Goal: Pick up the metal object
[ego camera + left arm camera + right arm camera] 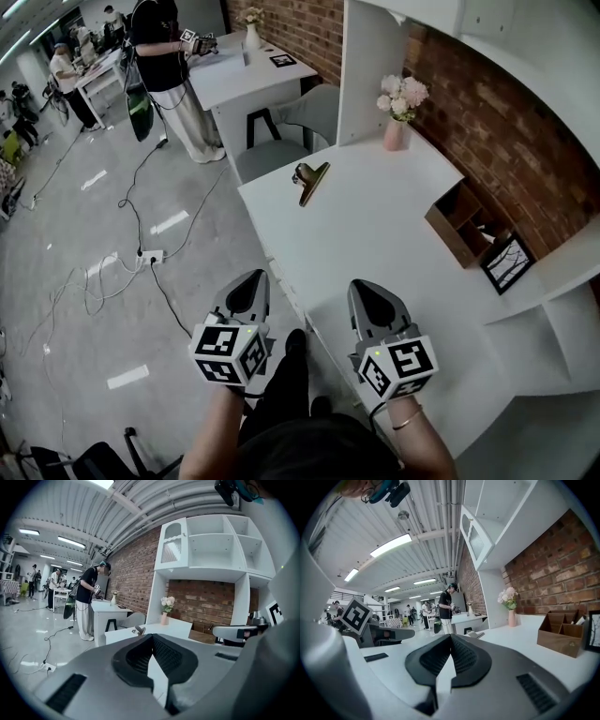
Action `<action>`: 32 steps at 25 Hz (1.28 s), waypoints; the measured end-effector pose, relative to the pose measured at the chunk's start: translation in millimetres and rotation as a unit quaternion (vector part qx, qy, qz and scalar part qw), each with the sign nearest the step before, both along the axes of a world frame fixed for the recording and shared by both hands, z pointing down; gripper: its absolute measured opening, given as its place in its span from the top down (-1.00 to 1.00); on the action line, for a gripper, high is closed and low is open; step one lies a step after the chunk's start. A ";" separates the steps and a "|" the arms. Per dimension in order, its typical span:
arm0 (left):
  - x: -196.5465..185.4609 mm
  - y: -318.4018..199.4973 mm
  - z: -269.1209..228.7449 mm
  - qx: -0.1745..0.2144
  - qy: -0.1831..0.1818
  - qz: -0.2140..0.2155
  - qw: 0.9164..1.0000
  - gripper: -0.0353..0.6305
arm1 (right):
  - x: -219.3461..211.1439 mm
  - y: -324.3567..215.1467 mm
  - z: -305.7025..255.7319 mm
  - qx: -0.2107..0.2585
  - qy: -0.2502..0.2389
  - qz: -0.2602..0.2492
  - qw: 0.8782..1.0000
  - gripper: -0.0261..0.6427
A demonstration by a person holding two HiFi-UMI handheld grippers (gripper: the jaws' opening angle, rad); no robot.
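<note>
The metal object [309, 176] is a brass-coloured clip lying near the far left edge of the white table [375, 234]. It shows small in the left gripper view [139, 630] and in the right gripper view [474, 633], well beyond both sets of jaws. My left gripper [248, 279] hangs over the floor just off the table's near left corner, its jaws shut and empty [152, 637]. My right gripper [368, 287] is above the table's near end, also shut with nothing in it [450, 637]. Both are far short of the clip.
A pink vase of flowers [397, 131] stands at the table's far end by a white shelf unit [370, 66]. A wooden organiser [464, 225] and a framed picture [506, 262] sit on the right. A grey chair [281, 141] is beyond the clip. Cables [141, 253] cross the floor; a person [169, 66] stands at another table.
</note>
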State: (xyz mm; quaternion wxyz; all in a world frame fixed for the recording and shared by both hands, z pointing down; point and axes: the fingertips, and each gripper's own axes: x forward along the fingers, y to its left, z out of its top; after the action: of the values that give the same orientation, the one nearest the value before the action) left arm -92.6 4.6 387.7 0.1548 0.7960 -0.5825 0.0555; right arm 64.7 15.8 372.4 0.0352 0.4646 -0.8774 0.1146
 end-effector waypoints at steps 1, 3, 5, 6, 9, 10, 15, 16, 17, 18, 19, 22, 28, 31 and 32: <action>-2.6 -13.7 3.5 -0.005 0.002 0.004 1.000 0.87 | -3.6 -11.6 2.3 -0.003 0.001 0.002 1.000 0.91; -7.3 -42.0 11.2 -0.015 0.005 0.013 1.000 0.87 | -9.0 -36.3 7.0 -0.012 0.001 0.009 1.000 0.91; -11.7 -70.6 18.5 -0.023 0.005 0.022 0.999 0.87 | -13.6 -61.5 10.9 -0.018 -0.001 0.018 1.000 0.91; -13.9 -84.6 21.8 -0.027 0.004 0.026 0.999 0.87 | -15.9 -73.6 12.6 -0.021 -0.001 0.022 1.000 0.91; -20.9 -124.2 29.6 -0.037 0.002 0.036 0.999 0.87 | -23.2 -107.5 16.3 -0.028 -0.002 0.034 0.999 0.91; -22.7 -137.0 31.7 -0.040 0.002 0.040 0.998 0.87 | -25.3 -118.3 17.3 -0.031 -0.002 0.038 0.999 0.91; -24.5 -194.9 43.9 -0.056 0.008 0.059 0.997 0.86 | -33.6 -165.2 26.6 -0.049 -0.005 0.052 0.997 0.91; -24.0 -204.8 46.6 -0.060 0.009 0.063 0.996 0.86 | -35.0 -172.7 29.2 -0.053 -0.005 0.054 0.997 0.91; -23.1 -214.4 49.4 -0.063 0.011 0.067 0.996 0.86 | -36.3 -180.0 31.8 -0.056 -0.005 0.056 0.997 0.91; -21.5 -223.9 52.3 -0.067 0.013 0.071 0.995 0.86 | -37.1 -187.0 34.5 -0.060 -0.004 0.058 0.997 0.91; -19.6 -233.1 55.2 -0.072 0.015 0.076 0.994 0.86 | -37.7 -193.6 37.2 -0.063 -0.004 0.060 0.996 0.91; -13.4 -257.6 64.2 -0.085 0.018 0.088 0.992 0.85 | -37.8 -210.2 46.6 -0.075 -0.005 0.068 0.995 0.91; 0.3 -298.8 84.6 -0.114 0.026 0.116 0.986 0.71 | -36.9 -235.9 64.3 -0.095 -0.003 0.084 0.992 0.91; 6.4 -316.5 97.5 -0.136 0.033 0.127 0.982 0.65 | -34.2 -248.2 73.2 -0.106 -0.002 0.094 0.990 0.91; 8.3 -321.5 102.4 -0.143 0.035 0.130 0.981 0.64 | -33.2 -251.7 75.8 -0.109 -0.002 0.098 0.989 0.91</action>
State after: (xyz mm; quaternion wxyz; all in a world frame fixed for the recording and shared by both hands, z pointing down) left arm -84.3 -316.9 490.1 0.2790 0.8361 -0.4542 0.1296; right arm 31.6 -235.9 448.2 0.0727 0.5417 -0.8099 0.2130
